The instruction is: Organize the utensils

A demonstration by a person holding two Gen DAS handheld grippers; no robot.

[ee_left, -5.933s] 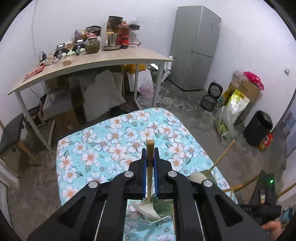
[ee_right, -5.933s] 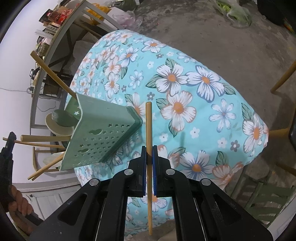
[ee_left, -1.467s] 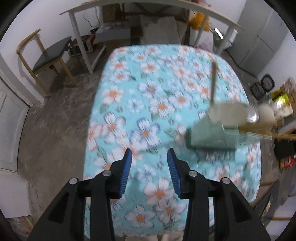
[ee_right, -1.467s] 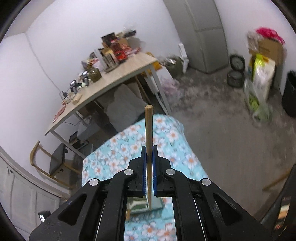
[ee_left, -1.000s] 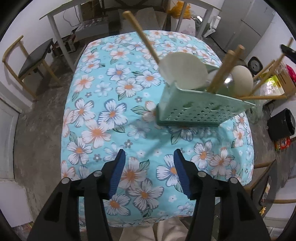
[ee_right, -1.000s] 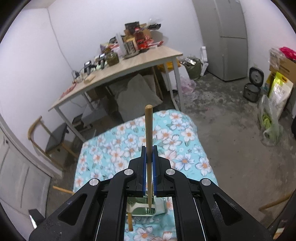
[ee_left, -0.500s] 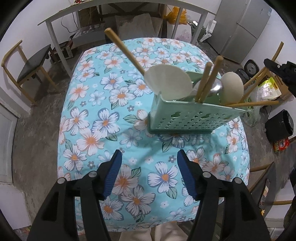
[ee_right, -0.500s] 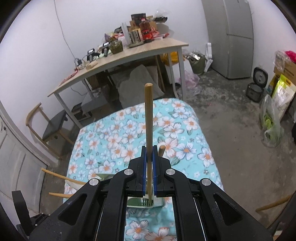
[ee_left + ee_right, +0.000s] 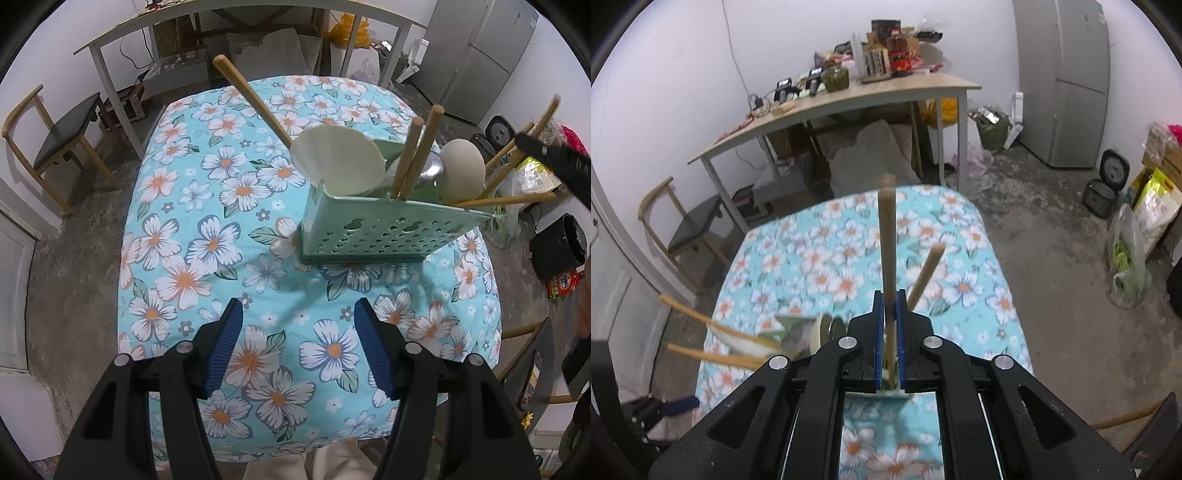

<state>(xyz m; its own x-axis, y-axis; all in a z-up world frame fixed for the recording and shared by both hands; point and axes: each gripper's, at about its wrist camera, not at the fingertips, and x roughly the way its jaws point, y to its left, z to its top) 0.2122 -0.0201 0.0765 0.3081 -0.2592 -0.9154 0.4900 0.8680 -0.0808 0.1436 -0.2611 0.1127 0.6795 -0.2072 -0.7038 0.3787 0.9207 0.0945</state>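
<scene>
One pale green perforated plastic utensil caddy stood on the floral tablecloth, holding two pale spoon heads. Left gripper, just before it, had been opening, jaws apart, empty. Right gripper above it clamped one wooden handle.

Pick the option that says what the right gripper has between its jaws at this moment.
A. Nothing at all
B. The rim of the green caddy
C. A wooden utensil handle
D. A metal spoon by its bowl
C: in the right wrist view the right gripper has its blue pads shut on a wooden utensil handle that sticks up past them, above the green caddy.
</scene>
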